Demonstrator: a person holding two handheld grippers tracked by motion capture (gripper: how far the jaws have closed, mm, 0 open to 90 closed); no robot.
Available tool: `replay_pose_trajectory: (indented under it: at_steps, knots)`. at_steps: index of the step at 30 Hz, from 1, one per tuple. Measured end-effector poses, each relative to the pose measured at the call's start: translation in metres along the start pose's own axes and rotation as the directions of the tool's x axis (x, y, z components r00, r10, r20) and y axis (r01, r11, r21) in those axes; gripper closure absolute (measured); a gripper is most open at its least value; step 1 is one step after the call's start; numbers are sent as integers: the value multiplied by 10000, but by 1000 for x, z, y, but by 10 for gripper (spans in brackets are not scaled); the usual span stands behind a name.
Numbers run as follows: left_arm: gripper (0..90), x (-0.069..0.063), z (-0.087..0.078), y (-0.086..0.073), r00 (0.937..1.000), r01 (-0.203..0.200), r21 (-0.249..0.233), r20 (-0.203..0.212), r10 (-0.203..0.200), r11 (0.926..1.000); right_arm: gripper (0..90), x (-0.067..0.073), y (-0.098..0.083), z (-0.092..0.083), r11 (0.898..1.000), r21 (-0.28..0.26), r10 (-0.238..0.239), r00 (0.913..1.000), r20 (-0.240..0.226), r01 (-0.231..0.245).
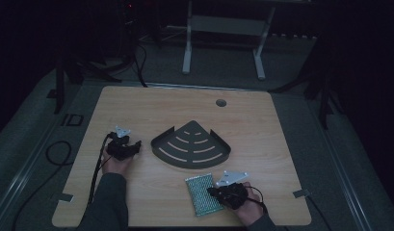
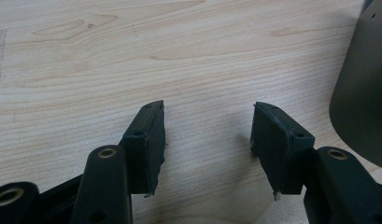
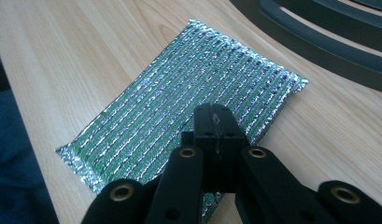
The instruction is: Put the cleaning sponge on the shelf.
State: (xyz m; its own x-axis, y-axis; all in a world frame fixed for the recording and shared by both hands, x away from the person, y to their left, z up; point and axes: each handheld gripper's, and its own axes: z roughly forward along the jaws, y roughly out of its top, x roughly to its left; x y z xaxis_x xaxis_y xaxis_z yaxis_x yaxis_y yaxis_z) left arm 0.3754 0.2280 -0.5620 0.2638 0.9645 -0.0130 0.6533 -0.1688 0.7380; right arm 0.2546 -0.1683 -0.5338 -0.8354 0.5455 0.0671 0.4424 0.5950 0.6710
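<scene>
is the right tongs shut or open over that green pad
Shut. In the right gripper view the right tongs have both jaws pressed together, above the green scouring pad; whether they pinch its edge cannot be told.

— What do the tools look like?
— The left tool [image 2: 207, 140] is matte black, with brass-ringed pivot holes and flat pads. The right tool [image 3: 215, 123] matches it.
— Anything on top?
— A grey three-cornered plate each, with a black cable trailing off.
— And the clothing?
— Dark sleeves.

Shelf tray [image 1: 190, 150] blocks mid table [image 1: 137, 103]; far side open.
</scene>
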Motion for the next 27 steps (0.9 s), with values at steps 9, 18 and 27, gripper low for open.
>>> replay_pose_trajectory:
  at_steps: [9,18,27]
  knots:
    - [452,0,0,0,10000,-5,11,4,5,10000,899,-20,-10,-14,9985,107,528,9966,636,-536]
    - [449,0,0,0,10000,-7,19,0,7,10000,899,-51,-24,-31,9933,119,1123,9841,1379,-1150]
    - [448,0,0,0,10000,-11,17,-1,11,10000,899,-80,-33,-43,9851,232,1630,9685,1882,-1703]
